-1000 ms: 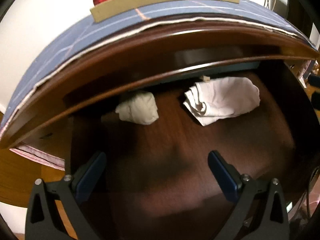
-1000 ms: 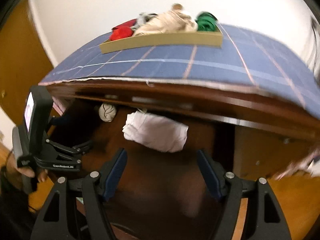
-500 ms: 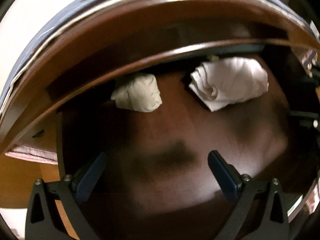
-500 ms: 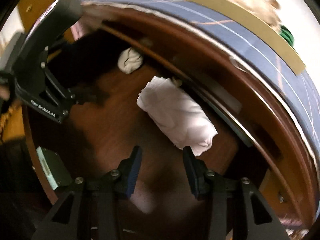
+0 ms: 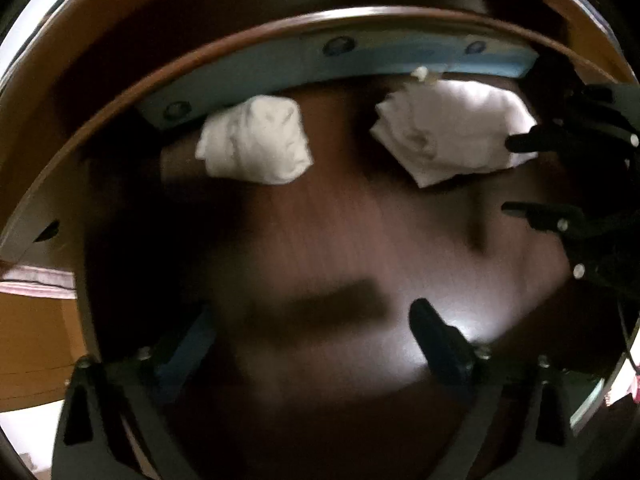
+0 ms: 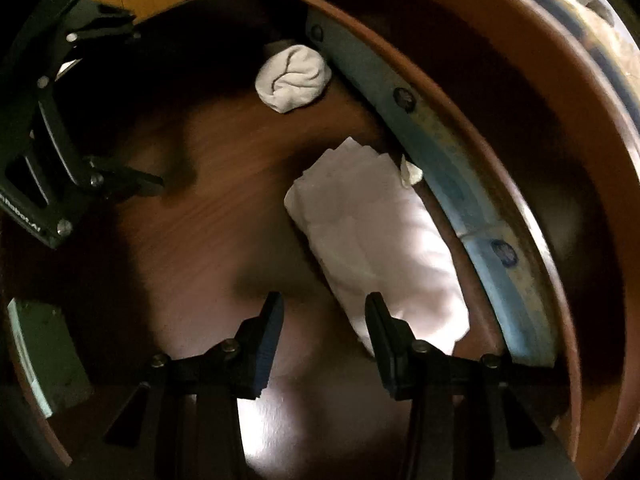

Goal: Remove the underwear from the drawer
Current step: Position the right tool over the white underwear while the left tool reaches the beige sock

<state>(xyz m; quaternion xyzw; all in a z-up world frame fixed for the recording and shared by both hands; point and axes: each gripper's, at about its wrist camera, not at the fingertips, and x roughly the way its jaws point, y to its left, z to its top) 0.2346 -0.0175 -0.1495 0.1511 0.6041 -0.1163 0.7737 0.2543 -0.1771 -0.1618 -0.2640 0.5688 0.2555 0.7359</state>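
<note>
Both grippers are down inside the open drawer (image 5: 360, 232), which has a dark brown wood floor.

In the left wrist view, the left gripper (image 5: 312, 336) is at the bottom, with its jaws spread wide and nothing between them. It hangs over bare wood. Farther back, a small rolled white bundle (image 5: 256, 146) lies on the left, close under the blue metal rail (image 5: 360, 60) at the back of the drawer. To the right of it, a little way apart, lies the bigger folded white underwear (image 5: 452, 136), also right by the rail. At the far right, the black fingers (image 5: 524, 144) of the right gripper reach in, and the upper one sits over the end of the folded underwear.

In the right wrist view, the left gripper (image 6: 120, 108) shows on the left side, away from the cloth. The small bundle (image 6: 294, 78) lies near the top, next to the rail (image 6: 460, 184). The folded underwear (image 6: 372, 236) stretches along the rail. The right gripper (image 6: 324, 324) is at the bottom with its jaws partly open. Its right finger is in front of the near end of the underwear, and the left finger is over bare wood. The cloth is not pinched yet.
</note>
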